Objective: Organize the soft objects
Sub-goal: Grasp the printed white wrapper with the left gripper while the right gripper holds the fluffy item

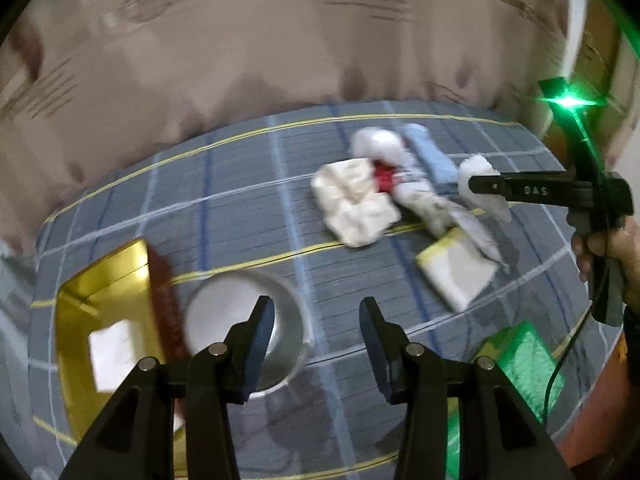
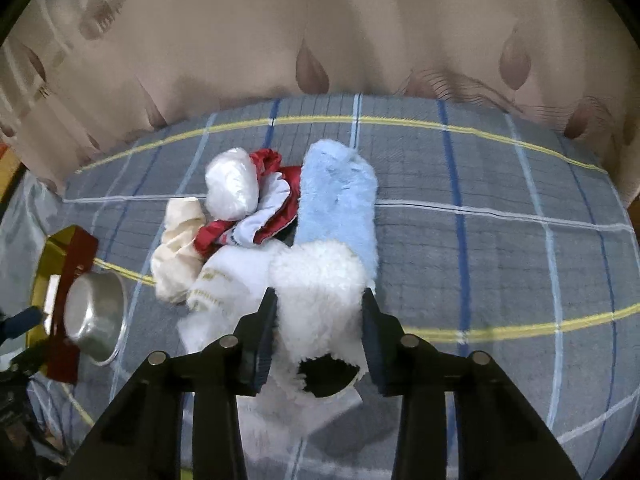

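A heap of soft things lies on the plaid bed cover: a fluffy white piece, a light blue plush piece, a red and white satin cloth, a cream cloth and a white sock. My right gripper is closed on the fluffy white piece, which fills the gap between its pads; it shows in the left wrist view at the heap's right end. My left gripper is open and empty above the cover, beside a metal bowl.
A gold box with a dark red lid holds a white item, left of the metal bowl. A flat white packet and a green object lie nearer me. A beige curtain hangs behind the bed.
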